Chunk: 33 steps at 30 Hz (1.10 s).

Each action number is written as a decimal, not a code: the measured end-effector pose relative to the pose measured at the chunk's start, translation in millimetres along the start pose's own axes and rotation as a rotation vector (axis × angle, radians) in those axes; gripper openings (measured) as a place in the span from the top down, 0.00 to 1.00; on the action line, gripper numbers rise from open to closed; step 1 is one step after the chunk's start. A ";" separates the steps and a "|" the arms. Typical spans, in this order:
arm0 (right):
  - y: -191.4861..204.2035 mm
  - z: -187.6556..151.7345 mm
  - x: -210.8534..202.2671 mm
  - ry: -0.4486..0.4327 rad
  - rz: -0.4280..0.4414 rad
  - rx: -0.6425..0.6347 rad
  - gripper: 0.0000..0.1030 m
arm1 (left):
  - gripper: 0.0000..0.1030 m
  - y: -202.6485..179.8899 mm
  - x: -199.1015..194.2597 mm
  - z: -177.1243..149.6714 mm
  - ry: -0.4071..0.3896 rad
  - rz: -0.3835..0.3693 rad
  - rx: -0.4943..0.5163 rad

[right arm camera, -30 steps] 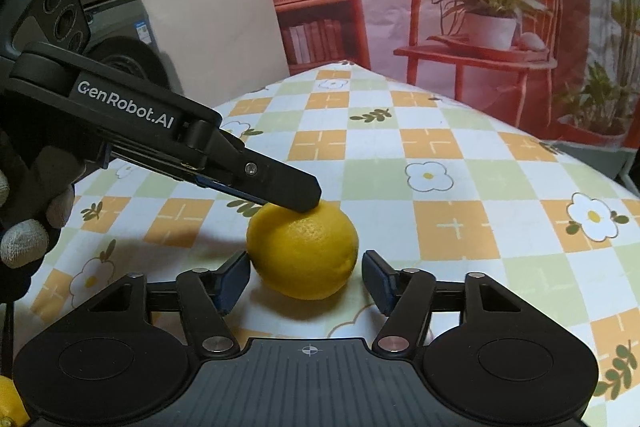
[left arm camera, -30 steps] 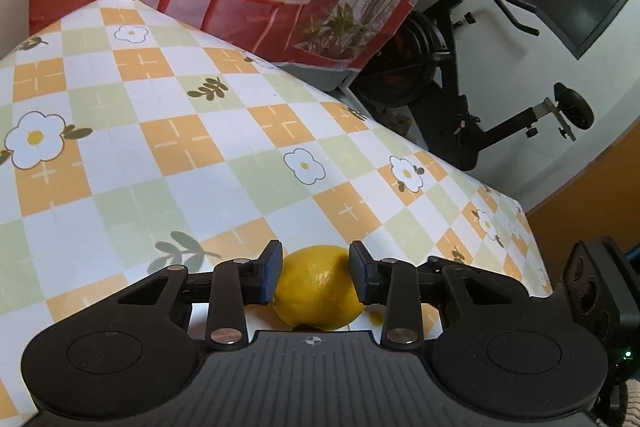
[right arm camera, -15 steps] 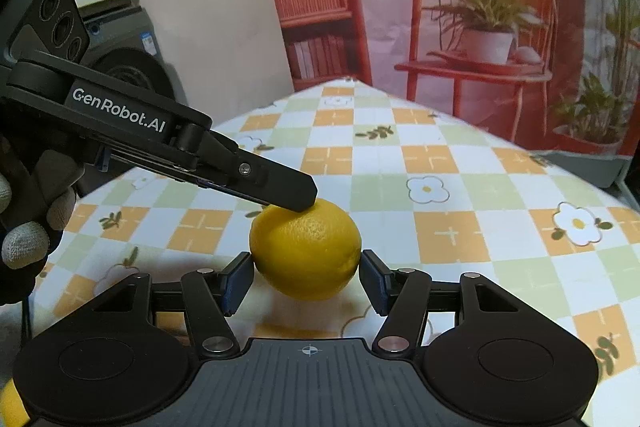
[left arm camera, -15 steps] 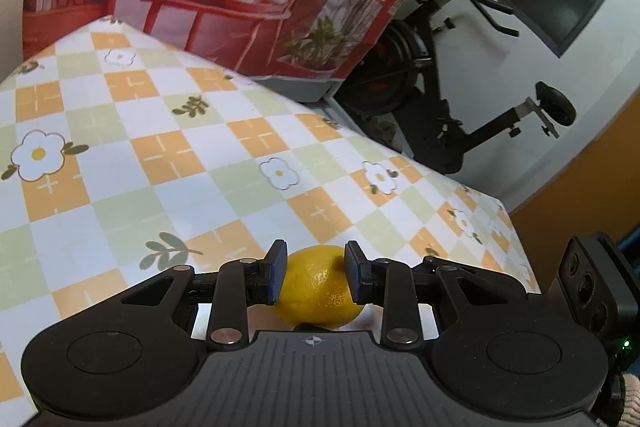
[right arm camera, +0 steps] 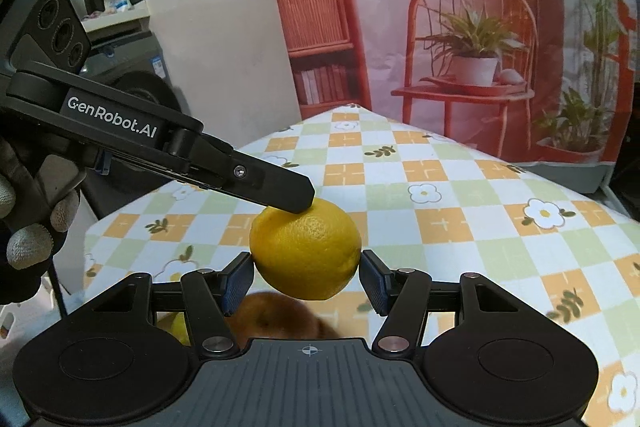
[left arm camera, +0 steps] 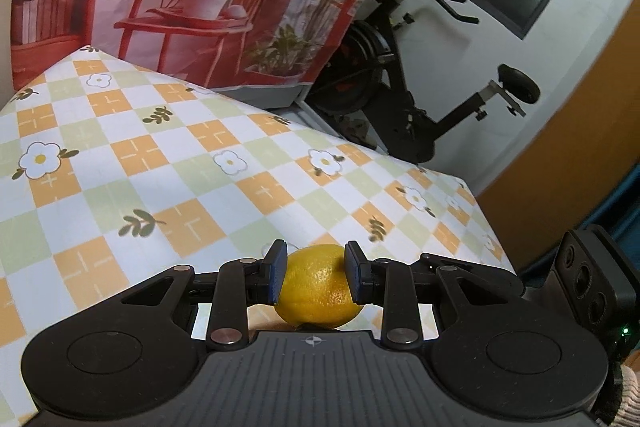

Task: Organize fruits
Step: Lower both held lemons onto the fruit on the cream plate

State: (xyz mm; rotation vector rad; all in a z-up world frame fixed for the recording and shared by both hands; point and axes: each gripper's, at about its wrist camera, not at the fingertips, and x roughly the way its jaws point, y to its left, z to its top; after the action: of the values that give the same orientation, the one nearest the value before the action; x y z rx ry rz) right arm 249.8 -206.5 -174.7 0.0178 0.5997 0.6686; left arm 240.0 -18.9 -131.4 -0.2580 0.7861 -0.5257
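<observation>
A yellow lemon (left arm camera: 318, 285) is clamped between the blue pads of my left gripper (left arm camera: 315, 273), lifted above the checked tablecloth (left arm camera: 168, 163). In the right wrist view the same lemon (right arm camera: 306, 247) hangs between the fingers of my right gripper (right arm camera: 306, 277), whose pads stand just off its sides. The left gripper's finger (right arm camera: 276, 187) reaches in from the left and rests on the lemon's top. A brownish-orange fruit (right arm camera: 276, 319) and a yellow fruit (right arm camera: 178, 327) lie below, mostly hidden by the right gripper's body.
The table's far edge (left arm camera: 360, 147) drops to an exercise bike (left arm camera: 404, 83). A printed backdrop with a red chair (right arm camera: 472, 59) hangs behind the table. A washing machine (right arm camera: 132, 67) stands at the left.
Both grippers have risen, and the lemon has come up off the tablecloth in the left gripper. The left pads have closed tighter on it. Fruits have come into view below the right gripper.
</observation>
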 end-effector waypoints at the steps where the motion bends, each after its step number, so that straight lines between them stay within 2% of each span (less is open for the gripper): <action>1: 2.6 -2.6 -5.2 -0.002 0.000 0.000 0.47 | 0.68 -2.4 -2.6 -2.9 0.003 -0.003 0.007; 12: 28.0 -25.5 -34.9 -0.003 0.005 -0.009 0.47 | 0.68 -14.1 -25.2 -28.3 0.033 -0.009 0.030; 23: 40.8 -36.6 -38.0 0.032 0.011 -0.029 0.47 | 0.68 -14.1 -29.2 -41.4 0.058 -0.006 0.023; 33: 43.3 -37.2 -36.8 0.029 0.001 -0.039 0.46 | 0.68 -8.6 -29.4 -42.3 0.058 0.004 0.004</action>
State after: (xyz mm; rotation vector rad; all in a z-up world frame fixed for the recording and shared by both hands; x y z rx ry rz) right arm 182.3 -200.3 -177.8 -0.0282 0.6148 0.6824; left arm 188.9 -11.5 -139.1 -0.2383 0.8417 -0.5329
